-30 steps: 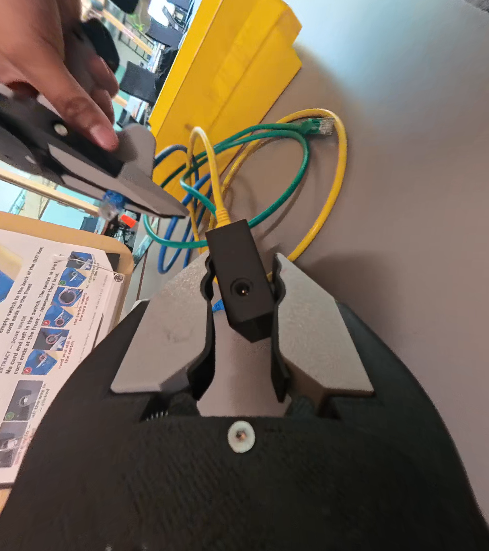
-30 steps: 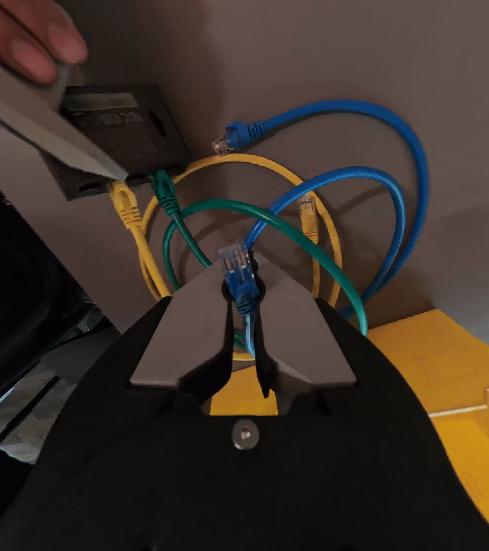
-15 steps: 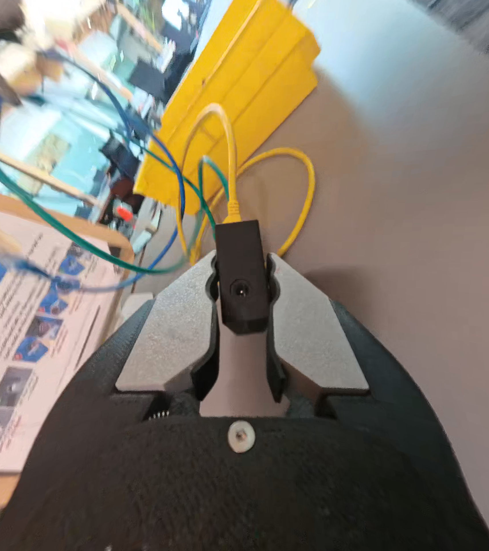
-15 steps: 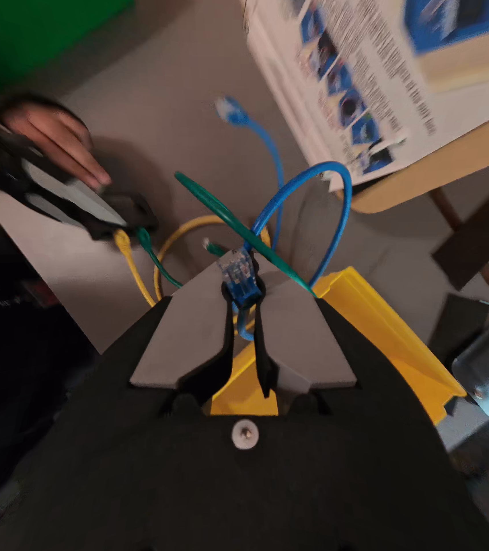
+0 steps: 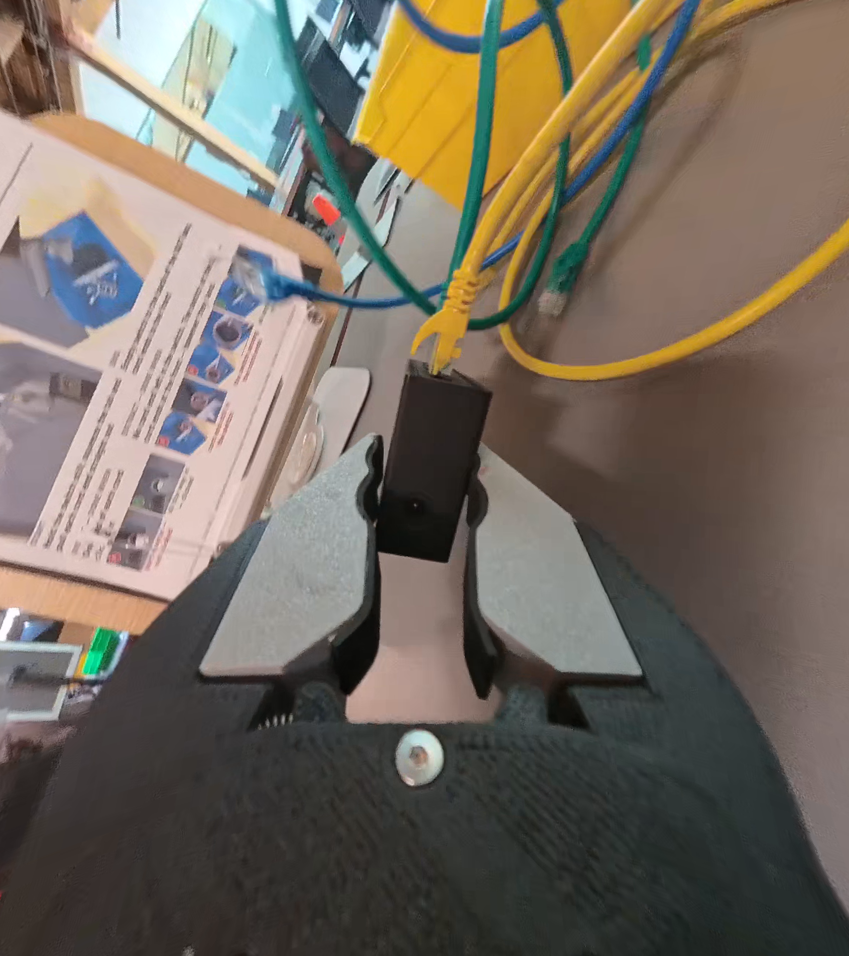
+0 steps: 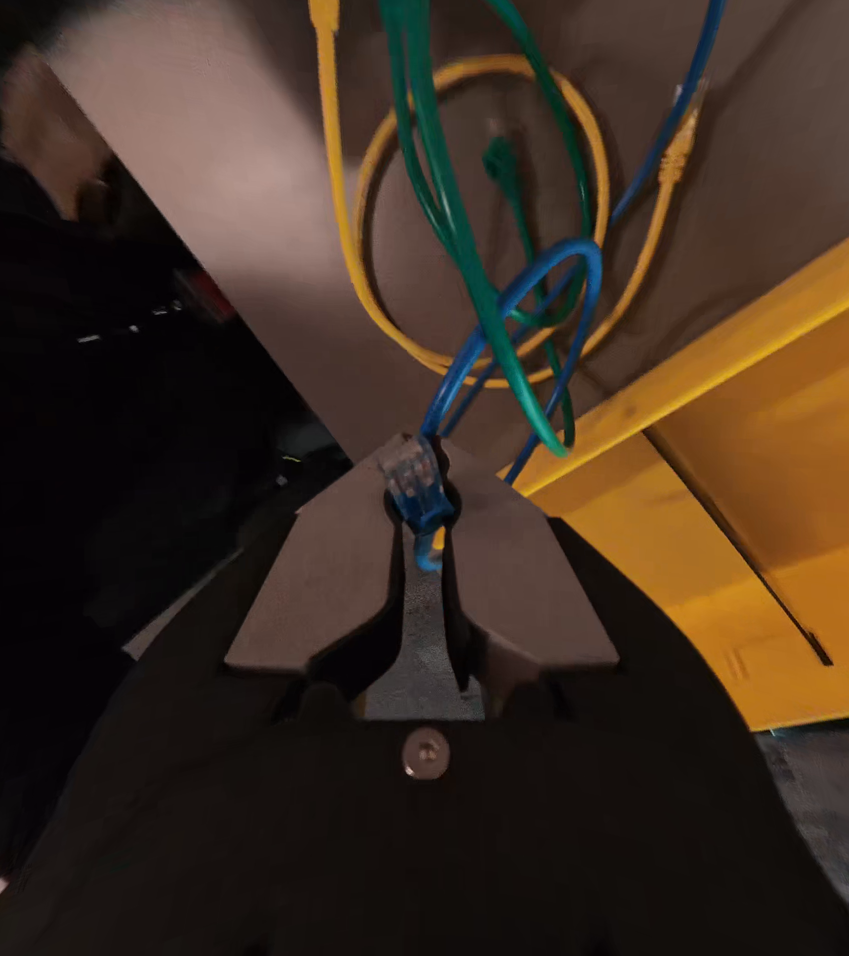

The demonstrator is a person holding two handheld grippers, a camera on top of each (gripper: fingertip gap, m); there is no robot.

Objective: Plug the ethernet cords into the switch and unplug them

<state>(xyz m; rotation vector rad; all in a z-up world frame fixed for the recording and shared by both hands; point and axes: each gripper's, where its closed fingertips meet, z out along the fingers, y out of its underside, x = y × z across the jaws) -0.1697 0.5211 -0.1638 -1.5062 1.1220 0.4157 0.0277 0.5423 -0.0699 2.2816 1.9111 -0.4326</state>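
switch [image 5: 435,465] — ports hidden | cords [image 6: 443,170] — cut off at top | poster [image 5: 101,331] blurred

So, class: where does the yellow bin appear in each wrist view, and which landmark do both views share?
Left wrist view: the yellow bin is at top centre, behind the hanging cords.
Right wrist view: the yellow bin fills the right side.
Shared landmark: the yellow cord loop.

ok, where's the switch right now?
In the left wrist view the black switch is centre frame, clamped in the left gripper, with a yellow cord plug in its far end.
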